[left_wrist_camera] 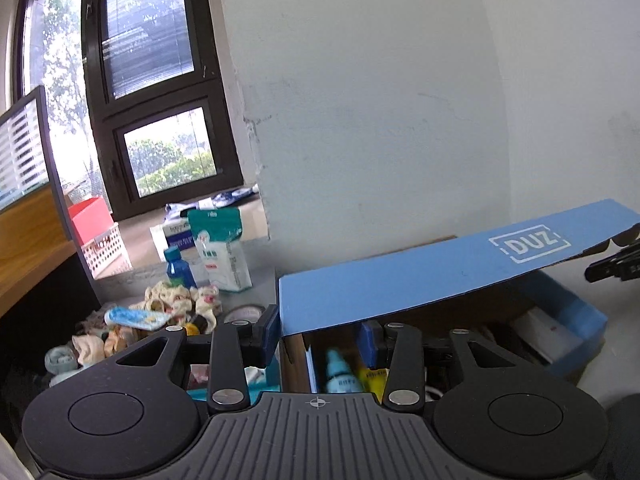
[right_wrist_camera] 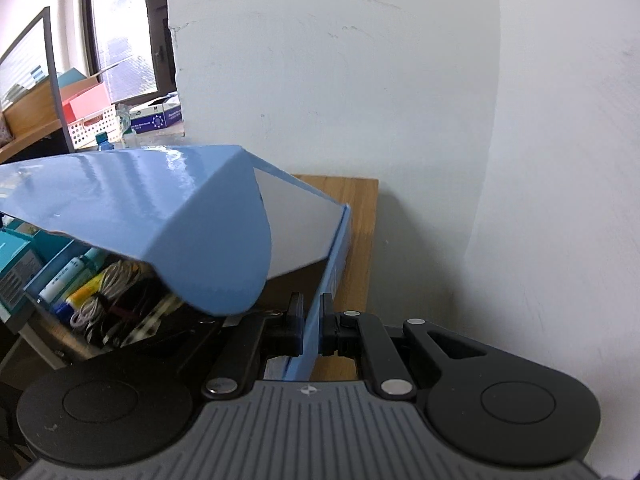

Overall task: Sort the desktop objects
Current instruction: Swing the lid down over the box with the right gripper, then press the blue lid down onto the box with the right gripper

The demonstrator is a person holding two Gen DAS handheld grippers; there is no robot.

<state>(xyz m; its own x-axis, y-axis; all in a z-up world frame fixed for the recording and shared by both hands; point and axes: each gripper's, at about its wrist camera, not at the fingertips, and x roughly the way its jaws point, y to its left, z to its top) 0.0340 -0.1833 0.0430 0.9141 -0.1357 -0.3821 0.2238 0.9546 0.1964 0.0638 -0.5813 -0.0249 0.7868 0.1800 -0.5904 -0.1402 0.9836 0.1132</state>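
Note:
A blue cardboard box (left_wrist_camera: 576,312) stands on the desk, its hinged lid (left_wrist_camera: 440,276) marked DUZ hanging half lowered over it. Inside lie small bottles (left_wrist_camera: 338,372), coiled cables (right_wrist_camera: 116,280) and tubes. My left gripper (left_wrist_camera: 319,338) straddles the box's left end wall, one pad outside by the lid's corner and one inside, shut on that wall. My right gripper (right_wrist_camera: 311,322) is shut on the thin blue right wall (right_wrist_camera: 336,248) of the box. In the right wrist view the lid (right_wrist_camera: 140,200) covers most of the contents. The right gripper's tip (left_wrist_camera: 612,268) shows at the far right of the left wrist view.
Left of the box lie a heap of small soft toys (left_wrist_camera: 176,300), a blue bottle (left_wrist_camera: 178,268) and a white-green pouch (left_wrist_camera: 222,252). A white basket (left_wrist_camera: 104,248) and a monitor (left_wrist_camera: 24,148) stand further left. A white wall rises close behind. The wooden desk edge (right_wrist_camera: 364,216) runs right of the box.

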